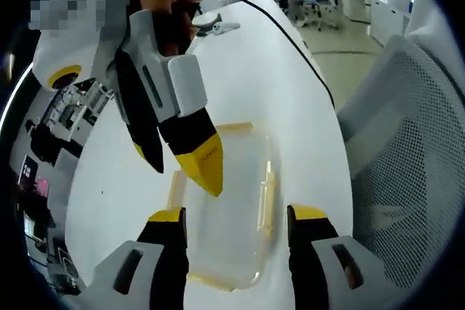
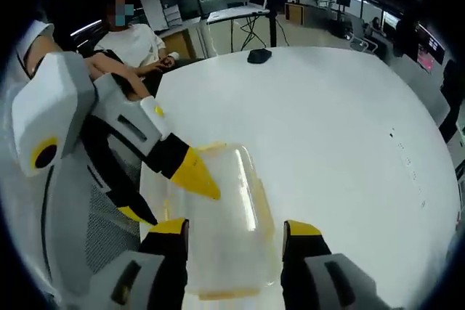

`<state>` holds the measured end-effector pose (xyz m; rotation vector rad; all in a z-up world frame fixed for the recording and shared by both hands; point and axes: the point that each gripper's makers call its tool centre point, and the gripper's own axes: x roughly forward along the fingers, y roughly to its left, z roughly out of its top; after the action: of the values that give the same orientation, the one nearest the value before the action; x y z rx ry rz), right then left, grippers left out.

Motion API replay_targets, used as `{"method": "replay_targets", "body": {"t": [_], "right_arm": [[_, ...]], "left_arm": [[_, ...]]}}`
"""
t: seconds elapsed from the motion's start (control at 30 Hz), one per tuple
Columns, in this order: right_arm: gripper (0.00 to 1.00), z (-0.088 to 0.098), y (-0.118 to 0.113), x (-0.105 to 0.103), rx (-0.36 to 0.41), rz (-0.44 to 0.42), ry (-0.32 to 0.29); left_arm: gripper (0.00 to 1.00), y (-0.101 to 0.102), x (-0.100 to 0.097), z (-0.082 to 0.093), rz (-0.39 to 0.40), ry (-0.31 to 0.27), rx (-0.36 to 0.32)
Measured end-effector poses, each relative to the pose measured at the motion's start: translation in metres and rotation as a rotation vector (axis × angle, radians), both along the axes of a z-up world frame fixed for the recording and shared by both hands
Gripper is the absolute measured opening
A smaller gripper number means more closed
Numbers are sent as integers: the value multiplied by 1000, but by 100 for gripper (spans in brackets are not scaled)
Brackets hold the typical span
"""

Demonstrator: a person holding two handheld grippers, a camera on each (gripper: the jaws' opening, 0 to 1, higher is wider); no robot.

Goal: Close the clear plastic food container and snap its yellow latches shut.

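While the clear container (image 1: 229, 208) lay near the white table's (image 1: 247, 78) edge, beside a mesh chair (image 1: 407, 150), I held my left tongs (image 1: 236, 215) spread astride it and my right tongs (image 2: 232, 226) parted above it. Open tabletop stretched beyond; a cable (image 1: 290, 41) crossed it.

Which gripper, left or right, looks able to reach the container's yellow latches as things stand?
Probably both: the left gripper and right gripper hang open over the clear container on the white table, nothing between.

Both grippers (image 1: 236, 223) (image 2: 236, 234): grey-white bodies, black jaws, yellow tips, seemingly a black cable.
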<state>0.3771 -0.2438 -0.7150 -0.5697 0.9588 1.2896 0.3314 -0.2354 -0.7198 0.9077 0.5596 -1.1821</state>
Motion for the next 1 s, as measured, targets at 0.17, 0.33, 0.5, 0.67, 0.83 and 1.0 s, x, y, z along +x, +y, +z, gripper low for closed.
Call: {"method": "replay_targets", "body": {"t": [0.17,0.33,0.5,0.67,0.83,1.0], "right_arm": [[55,-1,-7,-6,-6,0,0],[57,-1,-15,-9,-9,-7,-12],[59,-2,-20,-11,-14,-14,-18],[60,-4,-24,-15,-22,-13,-21],[62,-5,-26,-19,-19,-17,-25],[63,-12,-34,-22,-52,3,-57]], "left_arm": [[65,7,5,-1,-8,-5,10],[68,14,10,-3,3,5,26],[68,20,12,-5,4,8,42],[71,26,14,-9,-1,15,60],[73,31,17,-10,-3,19,71],[75,36,20,-14,-1,27,86]]}}
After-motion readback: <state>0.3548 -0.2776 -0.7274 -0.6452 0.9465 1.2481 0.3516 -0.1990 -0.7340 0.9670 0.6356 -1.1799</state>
